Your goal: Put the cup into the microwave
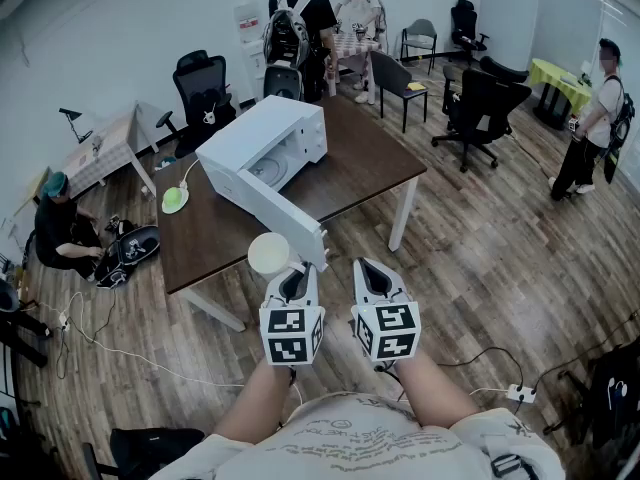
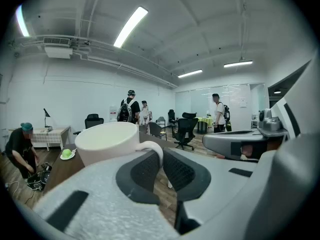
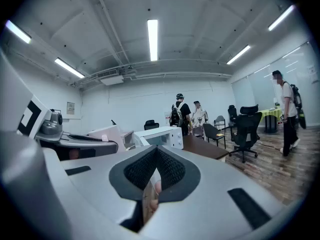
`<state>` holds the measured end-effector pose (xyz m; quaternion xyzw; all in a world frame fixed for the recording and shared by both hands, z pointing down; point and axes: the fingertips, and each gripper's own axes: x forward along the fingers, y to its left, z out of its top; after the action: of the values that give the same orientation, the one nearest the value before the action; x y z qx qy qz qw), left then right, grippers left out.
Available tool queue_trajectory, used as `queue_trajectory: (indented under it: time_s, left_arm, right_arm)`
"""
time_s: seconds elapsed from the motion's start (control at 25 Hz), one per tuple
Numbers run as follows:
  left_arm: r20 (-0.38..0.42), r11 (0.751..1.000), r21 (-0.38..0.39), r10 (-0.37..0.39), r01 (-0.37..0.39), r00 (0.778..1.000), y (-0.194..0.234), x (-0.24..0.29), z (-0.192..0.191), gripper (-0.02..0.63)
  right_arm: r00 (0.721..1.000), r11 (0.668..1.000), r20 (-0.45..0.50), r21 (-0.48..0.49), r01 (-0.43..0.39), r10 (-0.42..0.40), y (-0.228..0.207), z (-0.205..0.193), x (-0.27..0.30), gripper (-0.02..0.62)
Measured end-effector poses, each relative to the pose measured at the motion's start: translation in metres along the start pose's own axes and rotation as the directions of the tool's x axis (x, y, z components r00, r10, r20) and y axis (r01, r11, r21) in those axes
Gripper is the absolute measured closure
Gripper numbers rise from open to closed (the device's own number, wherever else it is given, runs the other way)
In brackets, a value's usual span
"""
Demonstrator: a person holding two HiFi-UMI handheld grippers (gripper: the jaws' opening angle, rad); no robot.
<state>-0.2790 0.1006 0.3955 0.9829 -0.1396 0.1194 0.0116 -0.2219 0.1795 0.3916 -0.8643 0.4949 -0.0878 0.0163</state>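
A person stands at a brown table (image 1: pixel 365 168) with a gripper in each hand. The left gripper (image 1: pixel 293 271) has its 2 jaws pinched together on the handle of a white cup (image 1: pixel 272 254), which keeps the cup upright with its mouth level. The cup is in the air, just in front of the open door (image 1: pixel 275 208) of a white microwave (image 1: pixel 262 133), so the cavity looks ready to receive it. The right gripper (image 1: pixel 368 268) hangs beside the left with its jaws pressed together on nothing, apparently kept out of the way.
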Motion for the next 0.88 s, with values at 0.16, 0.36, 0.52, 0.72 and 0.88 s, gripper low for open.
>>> queue_trajectory:
  time_s: [0.16, 0.36, 0.52, 0.72, 0.88]
  left_arm:
    - [0.002, 1.000, 0.007, 0.004, -0.004, 1.000, -0.013, 0.004, 0.002, 0.571]
    - [0.006, 1.000, 0.013, -0.001, 0.001, 1.000, -0.036, 0.012, 0.003, 0.571]
    - [0.013, 1.000, 0.006, 0.008, -0.008, 1.000, -0.052, 0.017, 0.005, 0.571]
    - [0.022, 1.000, 0.003, 0.012, -0.012, 1.000, -0.069, 0.024, 0.005, 0.571]
    - [0.013, 1.000, 0.007, -0.013, 0.013, 1.000, -0.083, 0.035, 0.002, 0.571]
  right_arm:
    - [1.000, 1.000, -0.002, -0.011, -0.009, 0.009, -0.010, -0.001, -0.006, 0.583]
    - [1.000, 1.000, 0.018, -0.007, -0.021, 0.021, -0.028, 0.002, -0.018, 0.583]
    - [0.999, 0.999, 0.036, -0.005, -0.035, 0.036, -0.043, 0.007, -0.033, 0.581]
    - [0.999, 1.000, 0.040, -0.011, -0.028, 0.028, -0.064, 0.003, -0.046, 0.581]
    - [1.000, 1.000, 0.021, 0.001, -0.012, 0.012, -0.080, -0.006, -0.048, 0.581]
